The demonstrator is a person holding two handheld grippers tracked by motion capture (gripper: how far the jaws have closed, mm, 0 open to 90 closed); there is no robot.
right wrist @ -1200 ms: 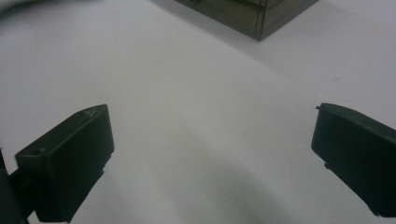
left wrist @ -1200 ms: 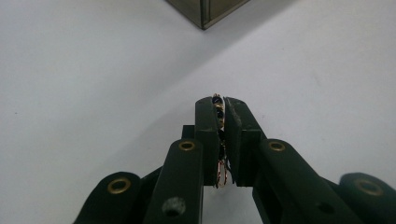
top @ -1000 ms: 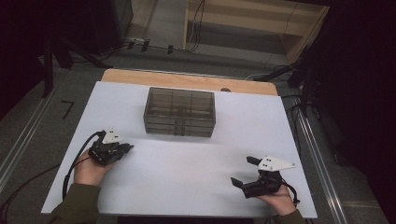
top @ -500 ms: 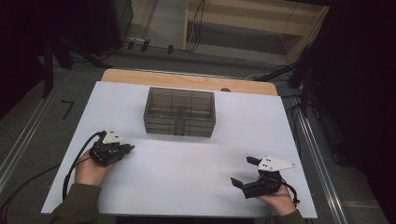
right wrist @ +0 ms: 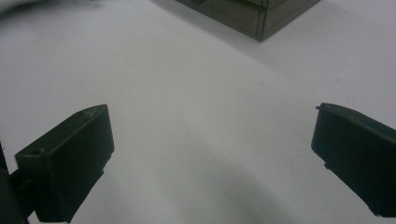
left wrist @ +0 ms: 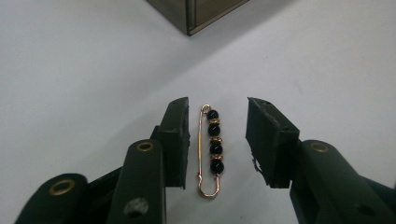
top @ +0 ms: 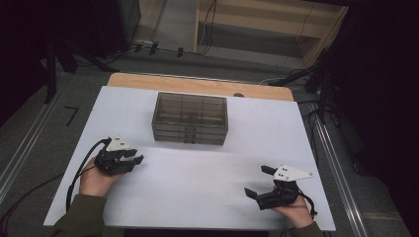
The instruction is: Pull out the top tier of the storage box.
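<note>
A gold safety pin (left wrist: 208,151) strung with black beads lies flat on the white table (top: 197,192). It sits between the jaws of my left gripper (left wrist: 218,137), which have just been opening. The pads stand clear on both sides, the left pad closest. From above, the left gripper (top: 133,158) rests at the table's left, held in a hand with an olive sleeve. My right gripper (top: 254,180) rests at the front right, open wide, with bare table between its pads (right wrist: 70,154).
A smoky transparent drawer box (top: 190,118) with several compartments stands at the middle back of the table; its corner shows ahead of each gripper (left wrist: 196,14) (right wrist: 252,16). A wooden strip (top: 197,86) edges the far side. Cables trail off the left edge.
The left gripper's jaws stand a little further apart than in the earlier frames. Both hands have stayed where they were.
</note>
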